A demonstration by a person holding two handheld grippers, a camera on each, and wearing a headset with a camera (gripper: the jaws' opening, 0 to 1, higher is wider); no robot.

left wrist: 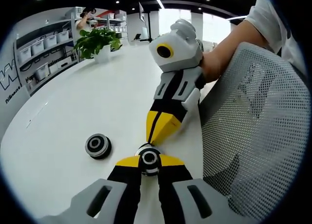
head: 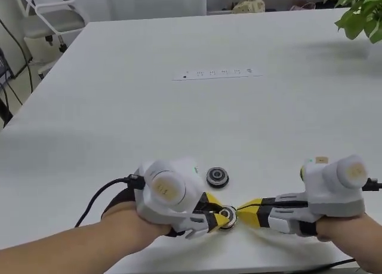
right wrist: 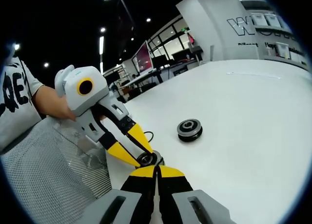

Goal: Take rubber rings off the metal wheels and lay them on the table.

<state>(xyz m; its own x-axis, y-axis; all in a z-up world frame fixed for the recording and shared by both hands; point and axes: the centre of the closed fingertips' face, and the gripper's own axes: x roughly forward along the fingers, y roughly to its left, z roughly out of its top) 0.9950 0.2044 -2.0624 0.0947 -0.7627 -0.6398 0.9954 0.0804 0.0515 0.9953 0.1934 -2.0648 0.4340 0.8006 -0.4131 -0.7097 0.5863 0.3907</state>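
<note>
Rubber rings: none seen lying loose on the desk; judged to sit on their wheels, both of them, so nothing finished yet.
Held wheel: at the near edge of the desk, between the two tools, just off the surface or resting on it (cannot tell which); black band around a shiny hub, ring apparently in place.
Left hand-held gripper: clenched on the held wheel, one yellow jaw on each side of it, clear in the left gripper view.
Right hand-held gripper: jaws pressed together, tips touching the rim of the held wheel from the opposite side; a pinch on a bit of rubber impossible to confirm.
Second wheel: lying flat on the desk just behind the left hand-held gripper, apart from both tools, with a black ring around it.
Step in hand: probably the first peeling, one tool to fix the wheel and the other to catch the ring edge.
Done so far: only the pick-up and the fixing of the first wheel.
Left to do: pull the ring off the held wheel, lay it on the desk, put the bare wheel aside, then the same for the second wheel.
Progress: early, well under the half, judged from two rings on and none off.
Possible trouble: thin ring edge, easy to miss with closed tips; wheel close to the desk edge, so risk of a drop after a slip.
</note>
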